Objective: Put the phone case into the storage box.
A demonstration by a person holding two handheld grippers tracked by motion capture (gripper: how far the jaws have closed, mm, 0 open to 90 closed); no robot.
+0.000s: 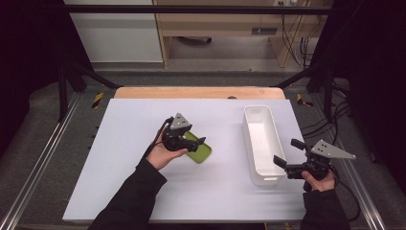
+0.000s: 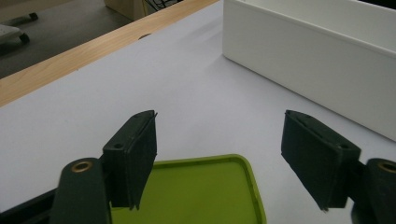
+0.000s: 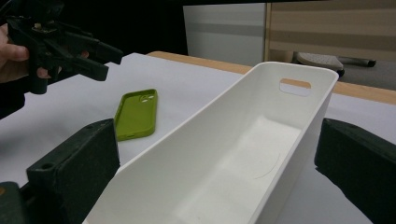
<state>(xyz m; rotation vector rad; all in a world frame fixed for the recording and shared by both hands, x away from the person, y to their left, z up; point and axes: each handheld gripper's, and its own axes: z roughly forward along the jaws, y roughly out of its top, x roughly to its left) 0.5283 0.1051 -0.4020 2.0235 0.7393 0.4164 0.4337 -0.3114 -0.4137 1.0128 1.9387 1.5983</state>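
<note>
White bin (image 1: 262,143) sits long-axis 12-to-6 on the right half of the desk (image 1: 119,167), empty inside, handle slot at its far end. Green phone case (image 1: 200,152) lies flat near desk centre, at 9 o'clock from the bin and well apart from it; bare desk between them.

Left gripper (image 1: 198,142) hovers over the case's near end, fingers (image 2: 133,156) part open, straddling the case, pads clear of it. Holds nothing.

Right gripper (image 1: 286,155) at the bin's 5 o'clock corner, fingers (image 3: 77,170) wide, one on each side of the bin's near end. Contact with the walls: cannot tell.
</note>
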